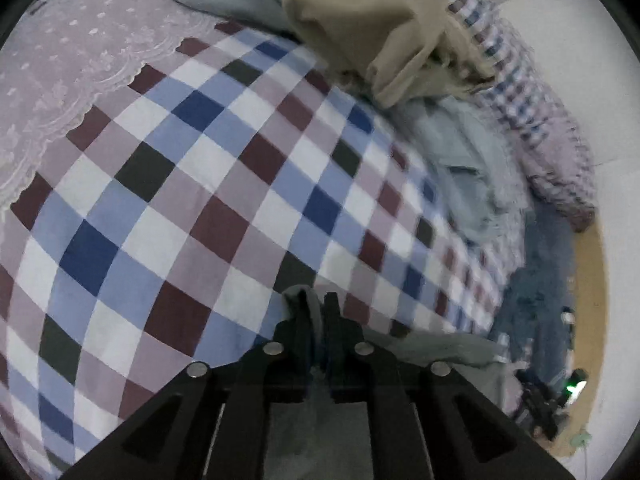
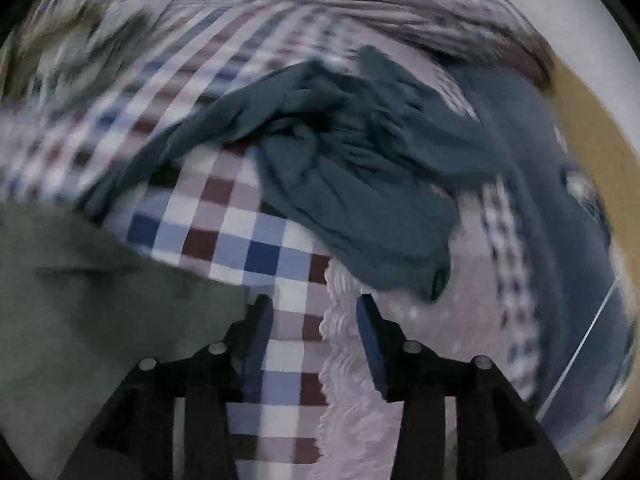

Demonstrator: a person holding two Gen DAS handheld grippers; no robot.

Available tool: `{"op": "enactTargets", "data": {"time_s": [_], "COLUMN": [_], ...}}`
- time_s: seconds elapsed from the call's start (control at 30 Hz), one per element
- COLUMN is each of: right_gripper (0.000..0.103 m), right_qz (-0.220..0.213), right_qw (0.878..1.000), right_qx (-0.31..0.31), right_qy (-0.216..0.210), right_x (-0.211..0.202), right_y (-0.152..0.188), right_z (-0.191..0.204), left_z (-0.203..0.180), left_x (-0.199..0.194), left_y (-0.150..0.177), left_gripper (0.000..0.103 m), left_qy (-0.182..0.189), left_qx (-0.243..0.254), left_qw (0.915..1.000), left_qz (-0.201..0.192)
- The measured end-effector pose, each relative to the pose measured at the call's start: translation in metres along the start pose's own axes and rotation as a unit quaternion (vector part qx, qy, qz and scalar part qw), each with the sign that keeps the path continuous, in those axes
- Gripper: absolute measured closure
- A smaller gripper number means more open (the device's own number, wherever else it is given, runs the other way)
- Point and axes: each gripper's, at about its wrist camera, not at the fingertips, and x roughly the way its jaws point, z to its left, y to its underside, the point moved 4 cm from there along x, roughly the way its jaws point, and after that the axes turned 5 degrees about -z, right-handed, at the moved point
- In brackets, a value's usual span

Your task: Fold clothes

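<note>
My left gripper (image 1: 316,304) is shut on a fold of a grey-green garment (image 1: 432,350) that trails to the right beneath it, over the checked bedsheet (image 1: 192,200). In the right wrist view the same grey-green garment (image 2: 80,300) fills the lower left, touching the left finger. My right gripper (image 2: 316,308) stands open above the checked bedsheet (image 2: 240,236), nothing between its fingers. A crumpled dark teal garment (image 2: 352,168) lies just ahead of it.
A tan garment (image 1: 372,24) and a pale blue garment (image 1: 460,160) are piled at the far side of the bed. A pink lace-edged cloth (image 1: 80,60) covers the left part, also under the right gripper (image 2: 360,400). Floor and a dark blue item (image 2: 560,240) lie right.
</note>
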Motion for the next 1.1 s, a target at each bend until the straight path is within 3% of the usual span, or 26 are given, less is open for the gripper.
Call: {"op": "enactTargets", "data": {"time_s": [0.03, 0.07, 0.1, 0.2, 0.3, 0.43, 0.53, 0.63, 0.73, 0.77, 0.83, 0.87, 0.9, 0.93, 1.0, 1.1], "right_gripper": [0.046, 0.045, 0.043, 0.043, 0.043, 0.043, 0.043, 0.05, 0.057, 0.059, 0.077, 0.08, 0.095, 0.1, 0.101, 0.103], "right_qz": [-0.004, -0.014, -0.026, -0.046, -0.055, -0.048, -0.034, -0.025, -0.019, -0.014, -0.008, -0.005, -0.003, -0.003, -0.003, -0.007], "right_qw": [1.0, 0.998, 0.994, 0.976, 0.964, 0.961, 0.959, 0.963, 0.969, 0.972, 0.975, 0.976, 0.977, 0.979, 0.982, 0.985], "right_qx": [0.031, 0.061, 0.091, 0.154, 0.177, 0.176, 0.169, 0.141, 0.116, 0.107, 0.09, 0.082, 0.074, 0.069, 0.063, 0.086], "right_qy": [-0.004, -0.025, -0.052, -0.146, -0.19, -0.208, -0.223, -0.228, -0.219, -0.209, -0.204, -0.202, -0.198, -0.192, -0.179, -0.151], "right_x": [-0.001, -0.01, -0.022, -0.06, -0.093, -0.128, -0.14, -0.143, -0.141, -0.138, -0.134, -0.132, -0.131, -0.13, -0.128, -0.127], "right_y": [0.005, 0.015, 0.027, 0.076, 0.128, 0.195, 0.229, 0.246, 0.256, 0.258, 0.26, 0.26, 0.261, 0.261, 0.261, 0.263], "right_z": [-0.008, -0.015, -0.021, -0.029, -0.026, -0.012, 0.003, 0.016, 0.026, 0.03, 0.037, 0.04, 0.044, 0.045, 0.045, 0.031], "left_z": [0.005, 0.011, 0.016, 0.033, 0.048, 0.05, 0.044, 0.036, 0.041, 0.043, 0.048, 0.05, 0.052, 0.054, 0.057, 0.063], "left_x": [-0.015, -0.03, -0.045, -0.088, -0.123, -0.141, -0.138, -0.125, -0.112, -0.11, -0.109, -0.109, -0.109, -0.107, -0.105, -0.108], "left_y": [0.0, 0.0, 0.001, 0.016, 0.057, 0.136, 0.191, 0.227, 0.244, 0.244, 0.242, 0.242, 0.242, 0.242, 0.242, 0.24], "left_gripper": [0.055, 0.03, 0.02, 0.02, 0.02, 0.02, 0.02, 0.028, 0.034, 0.042, 0.053, 0.064, 0.072, 0.077, 0.097, 0.102], "left_qy": [0.016, 0.032, 0.047, 0.082, 0.09, 0.065, 0.033, -0.018, -0.052, -0.062, -0.07, -0.072, -0.076, -0.082, -0.094, -0.114], "left_qx": [-0.002, -0.004, -0.006, 0.003, 0.037, 0.126, 0.195, 0.254, 0.265, 0.264, 0.256, 0.251, 0.248, 0.246, 0.244, 0.235], "left_qw": [0.9997, 0.9987, 0.9972, 0.9916, 0.9886, 0.9864, 0.9795, 0.967, 0.9625, 0.9622, 0.9637, 0.9648, 0.9653, 0.9652, 0.9646, 0.9648], "left_qz": [-0.019, -0.039, -0.058, -0.101, -0.115, -0.083, -0.04, 0.004, 0.029, 0.03, 0.027, 0.027, 0.029, 0.031, 0.038, 0.026]}}
